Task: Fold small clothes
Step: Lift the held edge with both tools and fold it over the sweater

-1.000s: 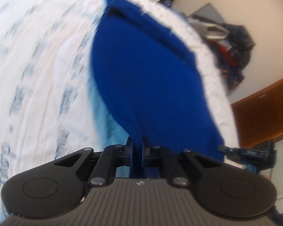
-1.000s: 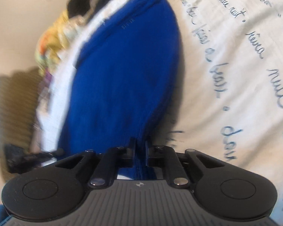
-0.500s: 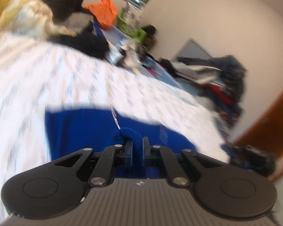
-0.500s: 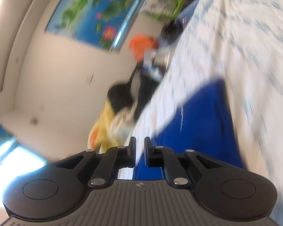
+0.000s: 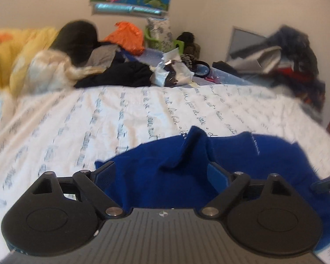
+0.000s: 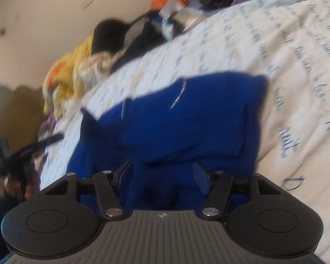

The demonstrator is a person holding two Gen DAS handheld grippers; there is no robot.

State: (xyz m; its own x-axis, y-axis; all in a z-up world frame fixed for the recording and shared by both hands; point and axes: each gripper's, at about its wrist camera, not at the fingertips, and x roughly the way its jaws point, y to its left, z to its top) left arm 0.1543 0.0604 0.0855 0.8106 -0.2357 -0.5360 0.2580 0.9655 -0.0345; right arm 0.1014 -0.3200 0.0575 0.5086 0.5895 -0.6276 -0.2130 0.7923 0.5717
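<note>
In the left wrist view, the left gripper had its jaws wide apart, and they had just been opening. The blue knitted garment lay on the bed, near the camera, with a bump of cloth between the jaws but not pinched. The step looked like letting go after a fold, so the good way would be to lift straight off and not drag the cloth, because the knit looked soft and could catch on the pads. A second before, these jaws were shut tight on the blue edge and the garment was stretched out long; this time it lay folded over and short. In the right wrist view, the right gripper stood about half open, its jaws just opening too, with blue cloth lying loose between them. The garment sat folded on the bed, its far edge a bit uneven, so a pat flat might help. Earlier this gripper also pinched the cloth. At the left edge the person's hand showed.
</note>
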